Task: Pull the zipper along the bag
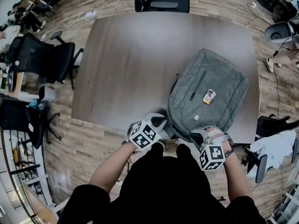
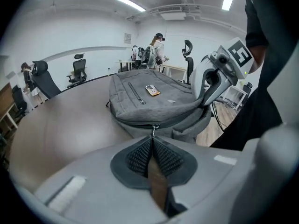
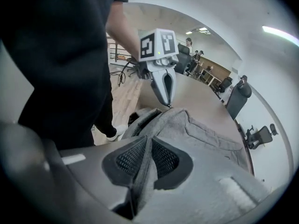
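A grey backpack [image 1: 210,85] lies flat on the wooden table [image 1: 126,55], its near end over the front edge. My left gripper [image 1: 161,121] is shut on the zipper pull [image 2: 153,128] at the bag's near left corner; a brown tab runs back between the pads [image 2: 140,155]. To its right, my right gripper [image 1: 198,135] is shut on a fold of the bag's grey fabric [image 3: 145,171]. The right gripper view shows the left gripper [image 3: 169,104] at the bag's [image 3: 196,129] edge. The left gripper view shows the right gripper [image 2: 205,99] pinching the bag's [image 2: 154,104] rim.
A small orange and white tag [image 1: 209,96] lies on the bag's top. Office chairs stand at the far side [image 1: 163,1] and the left [image 1: 42,57] of the table. Cables trail over the floor at right [image 1: 275,85]. People [image 2: 156,50] stand by desks far behind.
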